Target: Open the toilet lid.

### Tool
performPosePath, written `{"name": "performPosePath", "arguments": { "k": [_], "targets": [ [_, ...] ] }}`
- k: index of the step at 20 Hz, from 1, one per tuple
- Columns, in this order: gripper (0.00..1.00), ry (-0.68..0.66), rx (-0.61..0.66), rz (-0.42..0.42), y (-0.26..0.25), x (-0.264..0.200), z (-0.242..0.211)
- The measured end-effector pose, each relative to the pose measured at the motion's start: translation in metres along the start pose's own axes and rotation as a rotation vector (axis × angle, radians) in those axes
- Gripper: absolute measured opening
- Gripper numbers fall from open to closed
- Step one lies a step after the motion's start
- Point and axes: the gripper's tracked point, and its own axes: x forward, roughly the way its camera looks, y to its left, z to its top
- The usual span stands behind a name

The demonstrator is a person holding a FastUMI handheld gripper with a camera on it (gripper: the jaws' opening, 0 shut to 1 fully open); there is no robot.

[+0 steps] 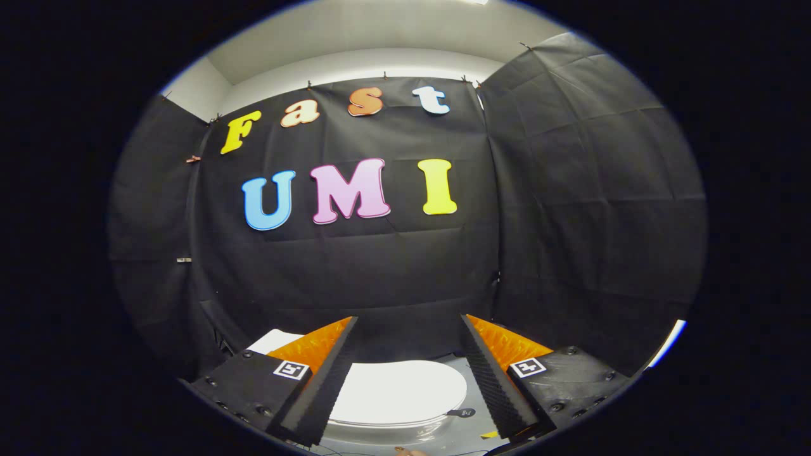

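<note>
Booth: black cloth wall (393,266) hung straight ahead and on both sides, pinned along its top edge with small clips, a pale wall and ceiling (380,38) above it. Grey floor (472,430) low in the gripper view.

Your gripper (408,373) is held well above the toilet, aimed mostly at the cloth, fingers spread wide with nothing between the pads. Each finger carries a small square marker on its outer block.

The toilet lid (399,392) is white, oval, and lies flat and closed on the bowl. You see it in the gap between the two fingers, below and just beyond them; neither finger touches it. The bowl's rim (380,430) shows as a paler band under the lid's near edge.

A small dark tag (461,412) lies on the floor just beside the lid, by your right finger. A white flat patch (274,340) shows behind the left finger; you cannot tell what it is.
</note>
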Motion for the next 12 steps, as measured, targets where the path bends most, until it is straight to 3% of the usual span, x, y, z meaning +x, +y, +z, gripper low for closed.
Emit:
{"name": "performPosePath", "arguments": {
  "k": [12],
  "targets": [
    [0.99, 0.166, 0.202, -0.156, -0.110, 0.104, -0.140]
  ]
}}
